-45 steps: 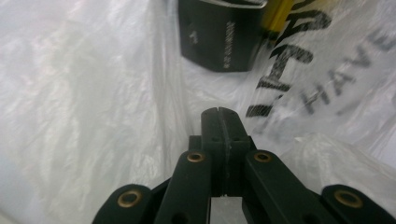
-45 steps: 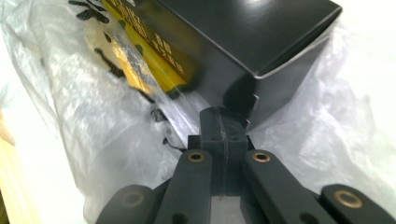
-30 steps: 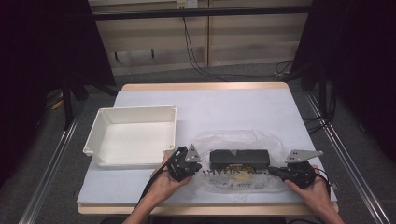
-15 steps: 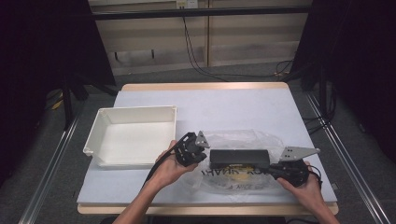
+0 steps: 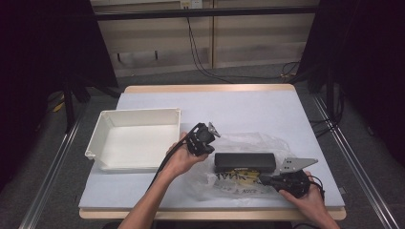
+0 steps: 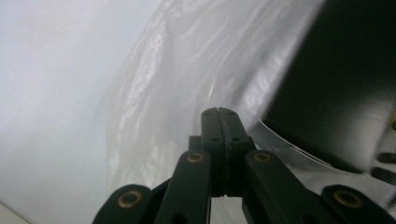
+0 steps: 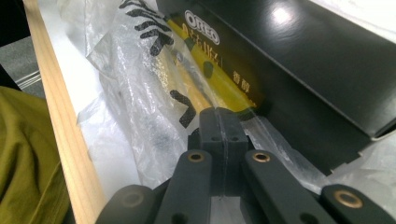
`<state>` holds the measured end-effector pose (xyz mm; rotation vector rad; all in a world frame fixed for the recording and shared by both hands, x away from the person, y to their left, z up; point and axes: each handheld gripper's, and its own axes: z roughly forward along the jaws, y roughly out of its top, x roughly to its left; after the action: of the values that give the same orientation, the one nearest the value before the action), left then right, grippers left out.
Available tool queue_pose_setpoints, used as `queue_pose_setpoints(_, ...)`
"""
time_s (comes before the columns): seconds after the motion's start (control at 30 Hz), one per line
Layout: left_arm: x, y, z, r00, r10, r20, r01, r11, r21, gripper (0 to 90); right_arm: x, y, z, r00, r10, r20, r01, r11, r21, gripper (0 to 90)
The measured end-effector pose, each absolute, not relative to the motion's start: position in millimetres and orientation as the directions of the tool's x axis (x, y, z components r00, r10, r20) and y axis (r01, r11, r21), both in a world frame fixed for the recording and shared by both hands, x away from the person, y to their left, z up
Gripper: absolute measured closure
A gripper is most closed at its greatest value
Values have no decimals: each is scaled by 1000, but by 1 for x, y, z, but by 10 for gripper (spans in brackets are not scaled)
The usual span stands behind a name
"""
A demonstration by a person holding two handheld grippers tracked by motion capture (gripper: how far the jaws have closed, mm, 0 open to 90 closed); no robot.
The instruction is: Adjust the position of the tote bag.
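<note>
A black Oreo box (image 5: 244, 161) (image 7: 303, 56) lies on a crumpled clear plastic bag (image 5: 239, 183) printed in yellow and black, at the table's front right. My left gripper (image 5: 206, 145) (image 6: 218, 112) is lifted over the bag's left end, beside the box (image 6: 345, 84). Its jaws are shut, and a fold of the bag's film (image 6: 177, 84) runs up to their tips. My right gripper (image 5: 263, 180) (image 7: 218, 112) lies low at the bag's front right, below the box. It is shut on the printed film (image 7: 140, 84).
An empty white tray (image 5: 102, 131) stands left of the bag. The table's wooden front edge (image 7: 60, 116) runs close to the right gripper, with olive clothing (image 7: 23, 154) beyond it. The far half of the table (image 5: 229, 105) is bare.
My left gripper has risen and moved away from the front edge, to the bag's upper left. The right gripper has slid left along the bag's front. The box has stayed put.
</note>
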<state>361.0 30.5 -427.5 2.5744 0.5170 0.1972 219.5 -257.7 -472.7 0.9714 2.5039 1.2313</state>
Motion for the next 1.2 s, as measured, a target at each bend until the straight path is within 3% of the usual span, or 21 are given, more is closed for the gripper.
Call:
queue_pose_setpoints(0.23, 375, 30, -432, 899, 439, 9, 378, -784, 492, 900, 214, -260, -473, -773, 624, 118, 471, 439, 765, 900)
queue_pose_setpoints(0.3, 377, 30, -429, 916, 401, 20, 342, -805, 486, 900, 213, -260, -473, -774, 622, 114, 465, 437, 770, 900)
queue_pose_setpoints(0.43, 377, 30, -428, 907, 420, 13, 357, -785, 506, 900, 212, -263, -470, -767, 631, 115, 458, 412, 788, 900)
queue_pose_setpoints(0.63, 372, 42, -421, 917, 400, 9, 329, -766, 553, 875, 210, -278, -462, -727, 673, 136, 432, 295, 853, 900)
queue_pose_setpoints(0.67, 370, 44, -418, 920, 392, 9, 319, -761, 565, 864, 208, -283, -459, -706, 696, 132, 421, 263, 868, 826)
queue_pose_setpoints(0.7, 370, 44, -418, 920, 392, 9, 319, -761, 565, 848, 208, -283, -459, -706, 696, 132, 421, 263, 868, 826)
queue_pose_setpoints(0.73, 367, 45, -417, 917, 398, 8, 321, -750, 578, 828, 206, -286, -456, -688, 716, 123, 407, 239, 882, 727)
queue_pose_setpoints(0.77, 366, 46, -414, 921, 388, 17, 307, -753, 582, 828, 206, -286, -456, -688, 716, 123, 407, 239, 882, 727)
queue_pose_setpoints(0.9, 360, 49, -407, 930, 368, 10, 283, -730, 622, 775, 202, -292, -451, -664, 738, 120, 365, 180, 913, 459)
queue_pose_setpoints(0.97, 358, 51, -404, 934, 358, 14, 267, -721, 639, 761, 201, -293, -450, -659, 743, 118, 357, 171, 918, 410)
queue_pose_setpoints(1.0, 358, 54, -401, 931, 363, 24, 260, -709, 656, 711, 199, -295, -449, -639, 762, 105, 345, 161, 925, 313)
queue_pose_setpoints(1.03, 358, 54, -401, 931, 363, 24, 260, -709, 656, 694, 199, -295, -449, -639, 762, 105, 345, 161, 925, 313)
queue_pose_setpoints(1.07, 358, 55, -401, 931, 365, 14, 263, -695, 669, 674, 198, -298, -447, -619, 777, 113, 350, 145, 925, 228)
queue_pose_setpoints(1.1, 357, 56, -401, 929, 371, 10, 267, -687, 675, 674, 198, -298, -447, -619, 777, 113, 350, 145, 925, 228)
queue_pose_setpoints(1.2, 351, 58, -397, 940, 341, 2, 241, -669, 703, 637, 197, -306, -445, -609, 780, 147, 359, 105, 928, 58)
